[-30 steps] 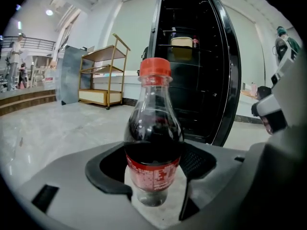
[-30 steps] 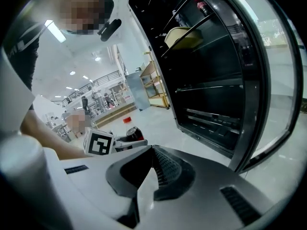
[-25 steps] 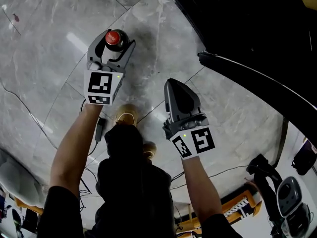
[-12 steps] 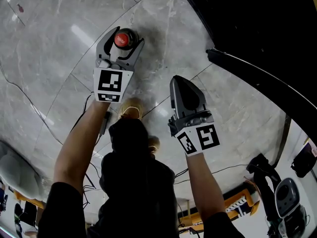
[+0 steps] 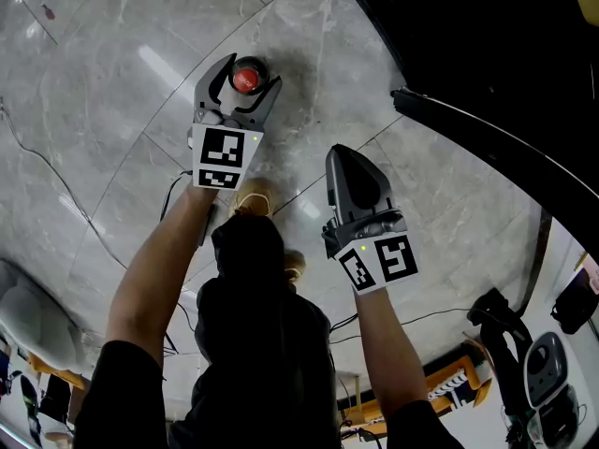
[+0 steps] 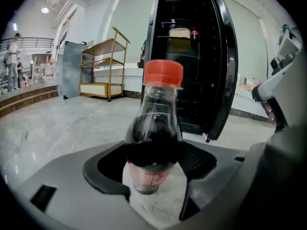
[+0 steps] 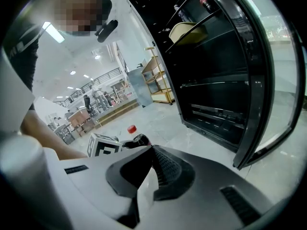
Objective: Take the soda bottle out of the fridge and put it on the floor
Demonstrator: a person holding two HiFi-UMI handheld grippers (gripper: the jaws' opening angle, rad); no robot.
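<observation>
The soda bottle [image 5: 246, 76] has a red cap and dark drink, and it stands upright low over the grey marble floor [image 5: 94, 110]. I cannot tell whether its base touches the floor. My left gripper [image 5: 254, 71] is around its body, with a pad against each side and no gap showing. In the left gripper view the soda bottle [image 6: 156, 133] fills the space between the jaws of my left gripper [image 6: 153, 157]. My right gripper [image 5: 342, 154] hangs to the right with its jaws together and nothing in them. In its own view my right gripper [image 7: 152, 152] has its pads meeting.
The black fridge [image 5: 487, 26] stands open at the upper right, its door [image 5: 487, 148] swung out just right of my right gripper. Another bottle [image 6: 194, 33] and a pale container [image 6: 180, 34] sit on a fridge shelf. Cables [image 5: 56, 204] trail on the left. A shelving cart [image 6: 103, 66] stands far off.
The head view has shifted a little, so both grippers sit slightly further right. The left gripper keeps its place around the bottle and the right gripper stays shut.
</observation>
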